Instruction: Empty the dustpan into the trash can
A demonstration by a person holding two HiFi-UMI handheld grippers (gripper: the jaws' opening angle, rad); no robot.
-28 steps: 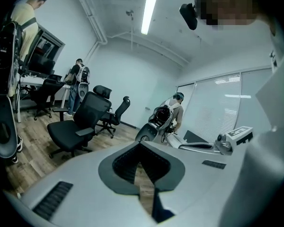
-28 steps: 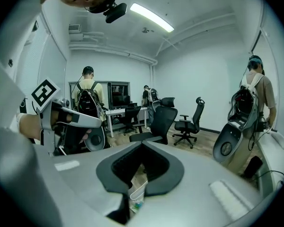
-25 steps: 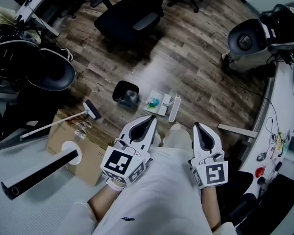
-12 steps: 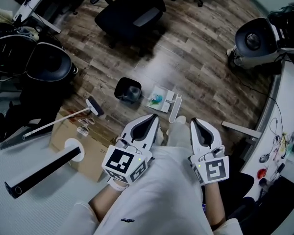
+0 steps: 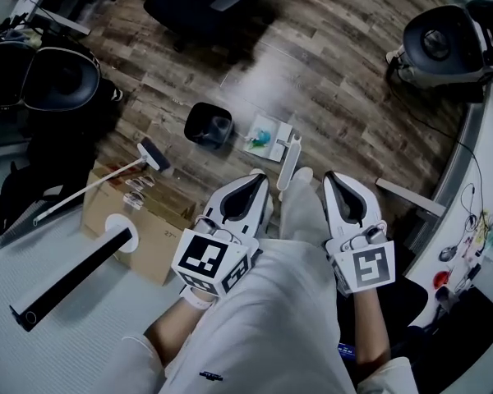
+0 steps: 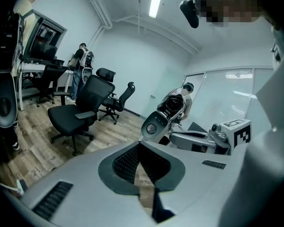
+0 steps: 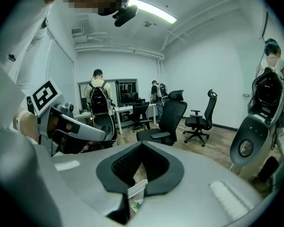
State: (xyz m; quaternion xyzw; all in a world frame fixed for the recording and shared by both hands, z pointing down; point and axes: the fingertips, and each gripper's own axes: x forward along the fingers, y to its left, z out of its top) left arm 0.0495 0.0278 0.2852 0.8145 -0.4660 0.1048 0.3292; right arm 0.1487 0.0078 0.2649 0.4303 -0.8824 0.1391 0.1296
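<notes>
**Head view.** The left gripper (image 5: pixel 257 180) and the right gripper (image 5: pixel 332 177) are held side by side above the person's lap, both pointed forward over the wood floor (image 5: pixel 329 97). The white dustpan (image 5: pixel 265 138) is seen lying flat on the floor ahead of them. Greenish debris (image 5: pixel 257 139) is held in its tray, and its handle (image 5: pixel 289 161) is directed back toward the grippers. The black trash can (image 5: pixel 209 126) is set upright just beside the dustpan, at its left. A broom (image 5: pixel 154 156) is laid farther left, its head near a cardboard box (image 5: pixel 144 232). Neither gripper is in contact with the dustpan.

**Left gripper view.** The two jaws are shown closed tip to tip, with nothing gripped. Only bare floor is visible through the hollow behind the tips. An office chair (image 6: pixel 78 111) is seen at left, and the right gripper's marker cube (image 6: pixel 237 130) at right.

**Right gripper view.** The jaws are likewise shut together and empty. Part of the dustpan is glimpsed on the floor below, through the gap behind the jaw tips. The left gripper is visible at the left edge.
</notes>
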